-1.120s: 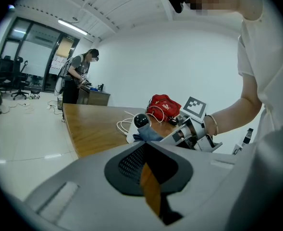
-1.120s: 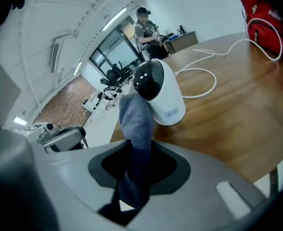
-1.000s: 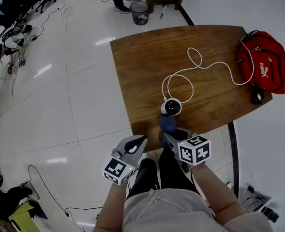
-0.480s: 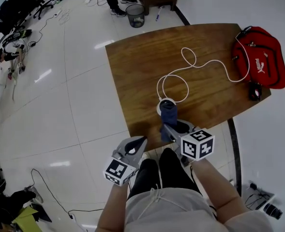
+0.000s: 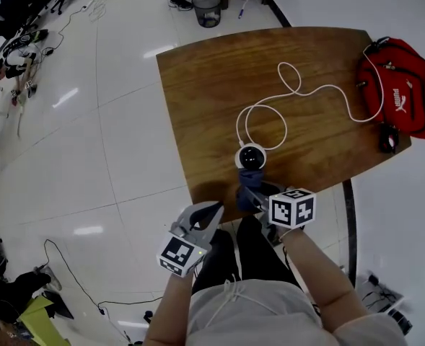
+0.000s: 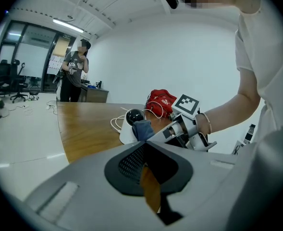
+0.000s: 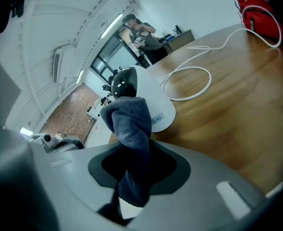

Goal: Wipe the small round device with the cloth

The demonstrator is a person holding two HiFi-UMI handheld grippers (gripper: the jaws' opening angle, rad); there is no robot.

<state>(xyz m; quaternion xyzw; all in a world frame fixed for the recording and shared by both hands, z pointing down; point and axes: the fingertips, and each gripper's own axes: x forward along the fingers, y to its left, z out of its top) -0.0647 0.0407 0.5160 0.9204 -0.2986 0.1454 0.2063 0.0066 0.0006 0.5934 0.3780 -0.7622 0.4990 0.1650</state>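
Note:
The small round device [image 5: 251,156], a white base with a black dome, stands near the wooden table's front edge; it also shows in the right gripper view [image 7: 127,83] and the left gripper view [image 6: 133,117]. My right gripper [image 5: 253,192] is shut on a folded blue-grey cloth [image 7: 130,134], whose top end sits just below the dome, against the device's near side [image 5: 250,178]. My left gripper [image 5: 205,215] hangs off the table's front left edge, shut and with nothing in it.
A white cable [image 5: 293,92] loops from the device across the table [image 5: 212,85] to a red bag [image 5: 407,85] at the right end. A small dark object [image 5: 387,140] lies by the bag. A bin [image 5: 207,7] and a person [image 6: 75,78] stand beyond the table.
The cloth, which lay over the device's top half a second ago, has come back down to its near side, so the black dome shows again. The left gripper has stayed in place.

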